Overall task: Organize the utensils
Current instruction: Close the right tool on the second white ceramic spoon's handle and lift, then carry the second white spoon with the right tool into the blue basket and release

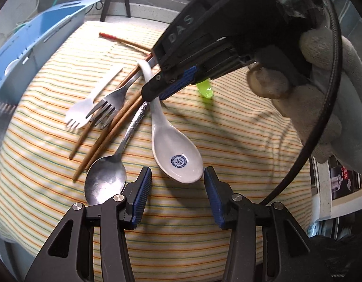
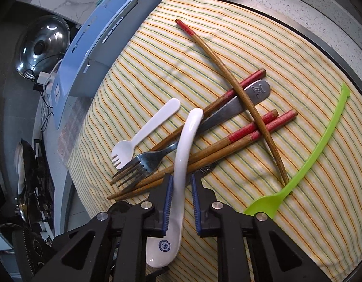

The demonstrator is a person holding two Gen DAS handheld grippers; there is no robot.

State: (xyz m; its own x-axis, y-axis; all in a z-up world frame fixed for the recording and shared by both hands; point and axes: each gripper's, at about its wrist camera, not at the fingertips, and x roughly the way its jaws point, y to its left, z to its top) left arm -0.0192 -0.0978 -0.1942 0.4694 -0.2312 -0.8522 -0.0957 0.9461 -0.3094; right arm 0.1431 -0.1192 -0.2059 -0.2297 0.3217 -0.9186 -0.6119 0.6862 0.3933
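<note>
Everything lies on a striped cloth (image 2: 228,35), and the white ceramic soup spoon (image 2: 185,145) at the middle of the heap serves as the landmark. In the right wrist view its handle runs up between the right gripper (image 2: 182,202) and its bowl, with a blue round mark, sits low between the gripper's arms. The left blue pad touches the handle; the right pad stands just beside it with a thin strip of cloth showing between — the jaws are narrow, not yet pressing from both sides.

In the left wrist view the left gripper (image 1: 177,197) hovers just below the spoon's bowl, its jaws standing moderately wide with only cloth between them. A gloved hand (image 1: 305,98) carries the right gripper above the spoon's handle.

Left of the soup spoon lie a steel fork (image 2: 145,162) and, beyond it, a small white plastic fork (image 2: 145,134). Red-tipped wooden chopsticks (image 2: 228,145) pass under the spoon's handle, and one more chopstick (image 2: 239,89) crosses over them to the right. Farther right a green plastic fork (image 2: 317,150) lies apart. A steel spoon (image 1: 105,178) rests just left of the ceramic bowl in the left view. A blue organizer tray (image 2: 103,37) stands beyond the cloth's edge, well left of the soup spoon.
</note>
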